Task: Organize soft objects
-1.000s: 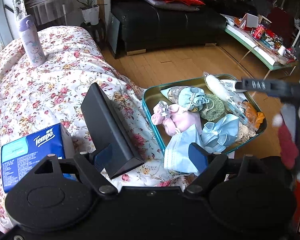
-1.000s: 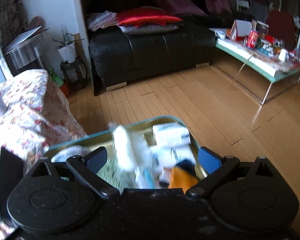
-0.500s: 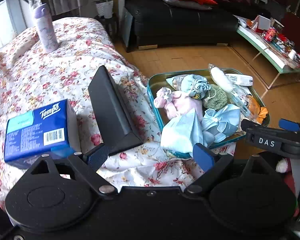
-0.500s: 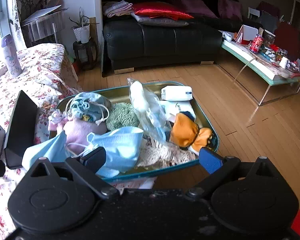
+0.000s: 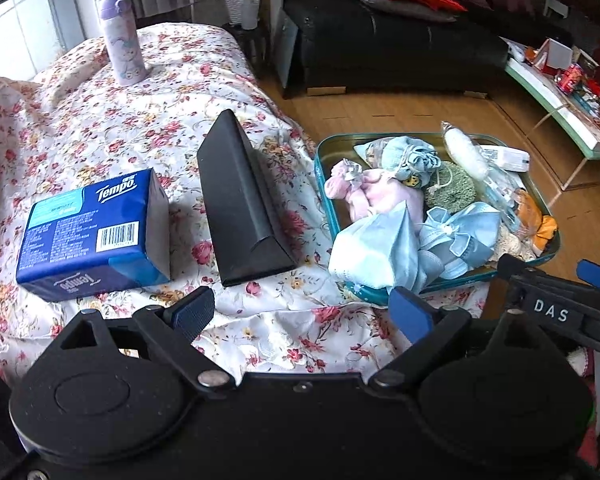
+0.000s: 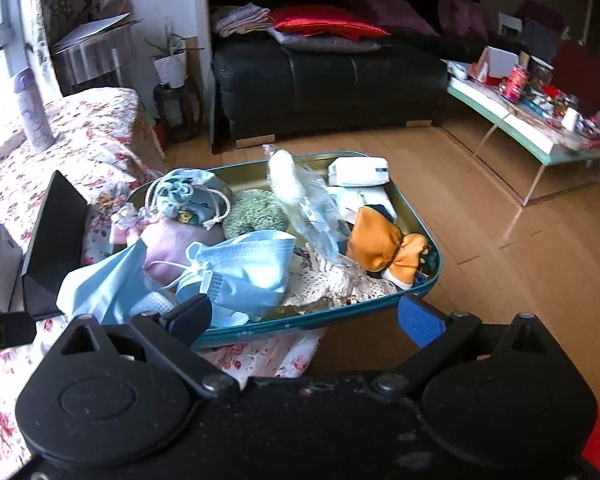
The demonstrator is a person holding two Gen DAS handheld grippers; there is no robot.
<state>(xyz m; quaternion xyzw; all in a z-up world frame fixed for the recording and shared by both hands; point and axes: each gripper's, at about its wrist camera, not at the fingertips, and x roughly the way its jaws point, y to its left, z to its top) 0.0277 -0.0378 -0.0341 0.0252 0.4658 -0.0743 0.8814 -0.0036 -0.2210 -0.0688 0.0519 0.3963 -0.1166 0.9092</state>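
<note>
you've pulled both grippers back from the tray (image 5: 323, 184): your left gripper (image 5: 302, 311) and right gripper (image 6: 306, 318) now hang spread and empty before its near rim. the soft objects (image 6: 244, 272) sit heaped inside the tray, so whether sorting starts or ends here is unclear.
</note>
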